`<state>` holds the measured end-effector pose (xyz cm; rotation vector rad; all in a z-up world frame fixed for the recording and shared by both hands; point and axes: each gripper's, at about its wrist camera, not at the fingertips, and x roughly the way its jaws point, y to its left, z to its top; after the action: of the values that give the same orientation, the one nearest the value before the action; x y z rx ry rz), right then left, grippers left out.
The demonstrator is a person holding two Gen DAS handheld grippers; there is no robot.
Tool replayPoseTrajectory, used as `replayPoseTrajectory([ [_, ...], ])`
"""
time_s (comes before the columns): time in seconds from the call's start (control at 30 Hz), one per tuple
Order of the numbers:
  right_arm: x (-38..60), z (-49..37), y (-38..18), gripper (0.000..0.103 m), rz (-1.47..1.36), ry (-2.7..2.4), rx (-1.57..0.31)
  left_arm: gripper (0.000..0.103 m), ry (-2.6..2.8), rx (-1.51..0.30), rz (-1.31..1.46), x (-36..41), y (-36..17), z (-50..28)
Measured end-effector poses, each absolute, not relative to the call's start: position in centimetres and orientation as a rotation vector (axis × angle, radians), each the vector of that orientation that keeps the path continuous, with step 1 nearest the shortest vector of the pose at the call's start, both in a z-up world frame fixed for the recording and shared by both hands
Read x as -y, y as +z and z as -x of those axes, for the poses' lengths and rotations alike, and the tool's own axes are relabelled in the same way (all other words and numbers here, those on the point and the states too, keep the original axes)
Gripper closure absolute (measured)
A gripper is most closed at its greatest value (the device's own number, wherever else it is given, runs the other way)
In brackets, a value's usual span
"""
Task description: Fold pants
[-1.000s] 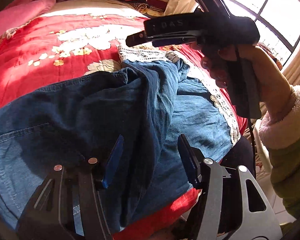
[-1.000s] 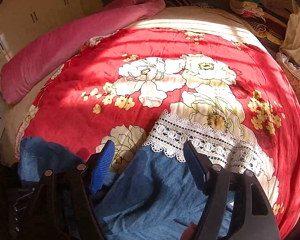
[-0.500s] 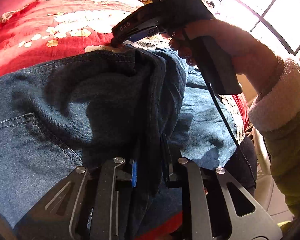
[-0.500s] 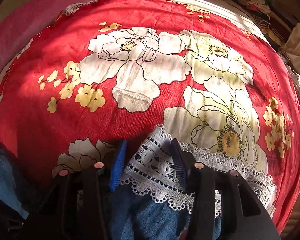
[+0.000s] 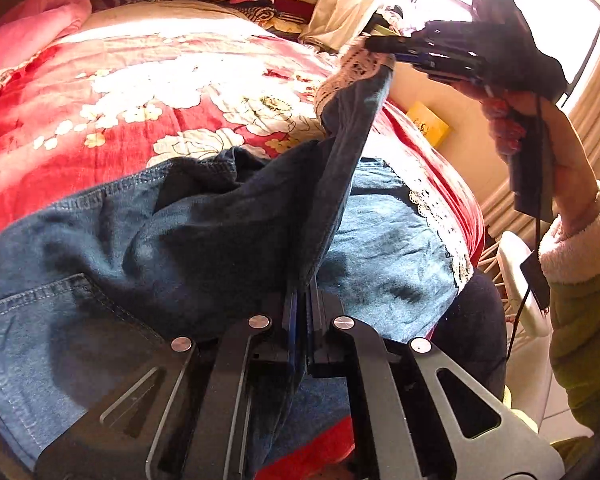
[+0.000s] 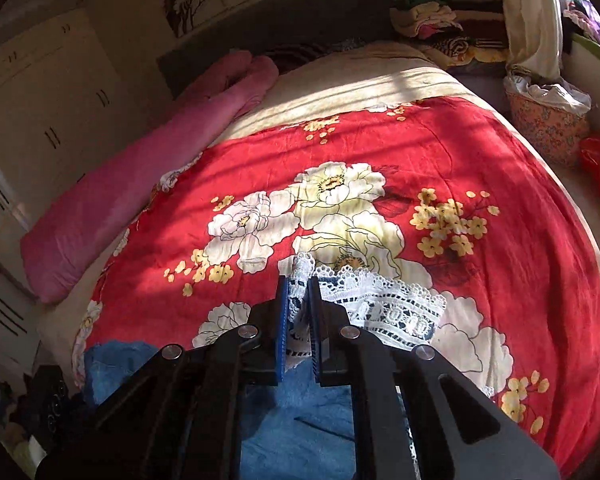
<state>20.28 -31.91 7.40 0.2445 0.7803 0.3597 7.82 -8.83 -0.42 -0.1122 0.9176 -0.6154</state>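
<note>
Blue denim pants (image 5: 228, 240) with white lace hems lie on a red floral bedspread (image 5: 148, 92). My left gripper (image 5: 302, 312) is shut on a fold of the denim near the crotch seam. My right gripper (image 6: 298, 300) is shut on the lace hem (image 6: 380, 304) of one leg. In the left wrist view the right gripper (image 5: 384, 46) holds that leg raised, so the denim hangs taut between both grippers. The other leg (image 5: 384, 248) lies flat on the bed with its lace hem at the bed's right edge.
A pink rolled blanket (image 6: 140, 176) lies along the bed's left side. Stacked folded clothes (image 6: 432, 20) sit at the head. A floral basket (image 6: 548, 120) and red bag (image 6: 598, 160) stand right of the bed. A window and curtain (image 5: 596, 92) are right.
Both grippers closed, the left on the denim fold, the right on the lace hem. The right gripper then lifted the leg up off the bed, pulling the cloth taut.
</note>
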Motion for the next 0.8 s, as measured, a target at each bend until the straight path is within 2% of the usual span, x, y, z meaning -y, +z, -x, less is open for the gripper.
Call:
replayPoseTrajectory([
  [0.17,37.1,-12.9,7.1,0.095,-0.336,0.306,-0.737,0.103,-0.665,-0.896,0.018,10.0,0.1,-7.0],
  [0.4,40.1,-4.7,2.1,0.094,-0.416,0.226,-0.796,0.103,-0.713,-0.911,-0.065,11.8,-2.3,-5.7],
  [0.57,40.9,-2.4,-1.5,0.094,-0.446,0.181,-0.859,0.103,-0.706,-0.914,-0.096,12.4,-3.1,-5.4],
  [0.8,41.1,-2.1,-3.2,0.091,-0.465,0.198,-0.887,0.102,-0.705,-0.900,-0.115,12.6,-3.1,-4.9],
])
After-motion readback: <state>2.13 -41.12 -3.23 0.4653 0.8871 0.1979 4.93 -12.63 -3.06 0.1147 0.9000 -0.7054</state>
